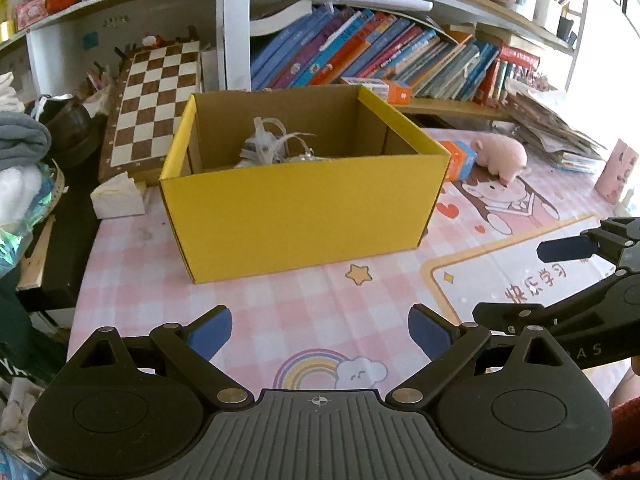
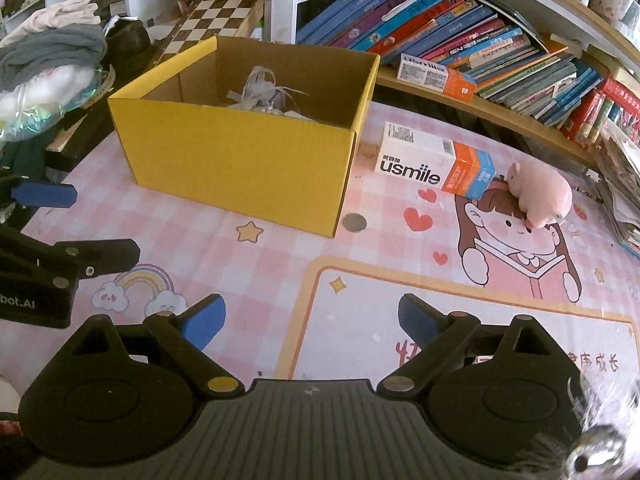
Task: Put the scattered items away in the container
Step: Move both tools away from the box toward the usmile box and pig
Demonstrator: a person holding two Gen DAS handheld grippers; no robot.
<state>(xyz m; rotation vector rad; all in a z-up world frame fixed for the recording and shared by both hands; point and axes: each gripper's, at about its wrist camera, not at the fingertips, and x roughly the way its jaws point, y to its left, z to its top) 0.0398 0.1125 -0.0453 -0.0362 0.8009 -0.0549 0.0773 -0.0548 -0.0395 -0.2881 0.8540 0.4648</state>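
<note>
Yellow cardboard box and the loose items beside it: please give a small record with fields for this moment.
container: yellow cardboard box, open top, upright on the pink checked mat
inside: pale ribbon-like bundle
still outside: white and orange usmile carton, pink plush pig, small grey round disc
pig and carton: touching
left claw: open, empty
right claw: open, empty

My black claws carry blue pads. At twelve o'clock the cardboard box is yellow outside, brown inside. At two o'clock, a white, orange and blue carton, a pink plush pig; pink-checked counter mat.
</note>
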